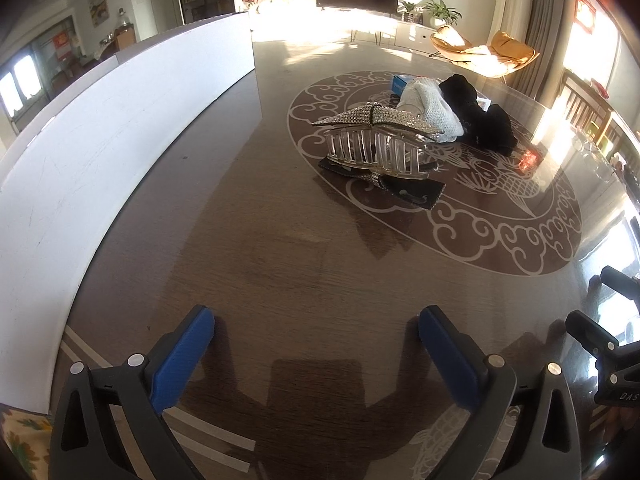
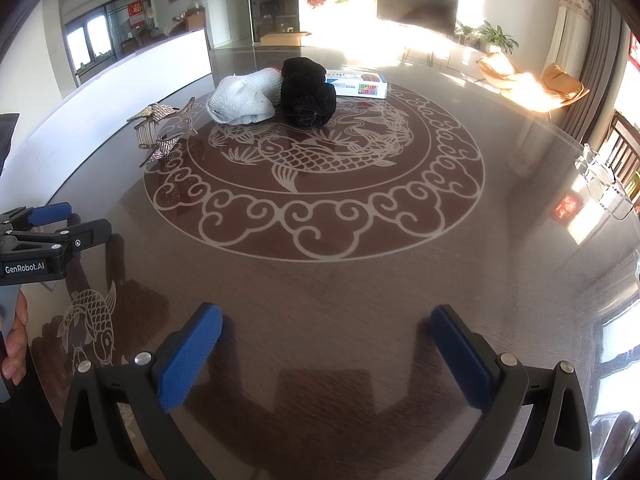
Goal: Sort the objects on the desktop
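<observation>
A: What is seen at the far left?

B: A long white panel [image 1: 120, 128] is stood along the left edge of the glossy table [image 1: 280, 264]. In the right wrist view the left gripper [image 2: 60, 220] is found at the left border, low over the tabletop, with part of a hand [image 2: 16, 336] below it.

A: How are the left gripper's tongs held?

B: In the left wrist view the left gripper [image 1: 316, 328] is spread wide with nothing between its blue pads [image 1: 184, 352]; bare table is seen in the gap.

A: And what is laid out towards the middle?

B: A rhinestone hair claw [image 1: 376, 144] is rested on the rim of the koi medallion [image 2: 316, 176], well ahead of the left gripper. Just to its right a pale knitted item [image 2: 244, 100] is laid, and a black cloth bundle [image 2: 306, 94] is pressed against that. A white and blue box [image 2: 356, 85] is set flat just behind the bundle.

A: And the right side?

B: The right gripper [image 2: 326, 332] is released as well, with its pads [image 2: 188, 360] wide apart and nothing held, over the near part of the table and well short of the objects. At the far right edge a clear glass object [image 2: 604, 188] is made out, though what it is cannot be told.
</observation>
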Motion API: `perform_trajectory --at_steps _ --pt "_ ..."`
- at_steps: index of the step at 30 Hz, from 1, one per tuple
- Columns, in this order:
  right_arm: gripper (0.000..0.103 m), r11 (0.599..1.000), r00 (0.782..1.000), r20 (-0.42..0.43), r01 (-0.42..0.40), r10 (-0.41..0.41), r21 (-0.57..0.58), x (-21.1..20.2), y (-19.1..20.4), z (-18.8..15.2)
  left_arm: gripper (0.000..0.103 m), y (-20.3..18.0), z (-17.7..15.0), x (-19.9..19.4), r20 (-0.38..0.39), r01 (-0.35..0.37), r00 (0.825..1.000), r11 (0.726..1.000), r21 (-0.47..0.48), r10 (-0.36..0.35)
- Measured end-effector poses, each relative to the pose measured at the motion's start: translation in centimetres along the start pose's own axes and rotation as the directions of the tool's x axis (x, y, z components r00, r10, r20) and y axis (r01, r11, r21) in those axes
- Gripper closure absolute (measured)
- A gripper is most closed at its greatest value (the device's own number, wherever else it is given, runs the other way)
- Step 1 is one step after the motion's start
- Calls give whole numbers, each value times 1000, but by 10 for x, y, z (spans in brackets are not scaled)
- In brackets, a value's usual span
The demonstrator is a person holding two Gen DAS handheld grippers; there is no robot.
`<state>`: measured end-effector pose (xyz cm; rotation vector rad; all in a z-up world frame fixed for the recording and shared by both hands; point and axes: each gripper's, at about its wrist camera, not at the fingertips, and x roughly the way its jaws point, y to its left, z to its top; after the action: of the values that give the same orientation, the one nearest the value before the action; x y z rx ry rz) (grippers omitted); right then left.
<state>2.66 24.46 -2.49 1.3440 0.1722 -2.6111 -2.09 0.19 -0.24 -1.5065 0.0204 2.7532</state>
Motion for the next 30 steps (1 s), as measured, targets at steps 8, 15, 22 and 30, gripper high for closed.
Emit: perform_trajectory --at_steps 8,15,22,30 --pt "0 1000 1000 0 0 0 0 0 0 0 0 0 0 0 0 0 1000 1000 0 0" --pt "0 1000 1000 0 0 0 0 0 0 0 0 0 0 0 0 0 1000 1000 0 0" --pt "0 1000 1000 0 0 0 0 0 0 0 0 14 0 -1 -7 5 1000 999 -48 -6" --pt "0 1000 1000 0 0 0 0 0 0 0 0 63 0 -9 75 181 983 936 -302 -166"
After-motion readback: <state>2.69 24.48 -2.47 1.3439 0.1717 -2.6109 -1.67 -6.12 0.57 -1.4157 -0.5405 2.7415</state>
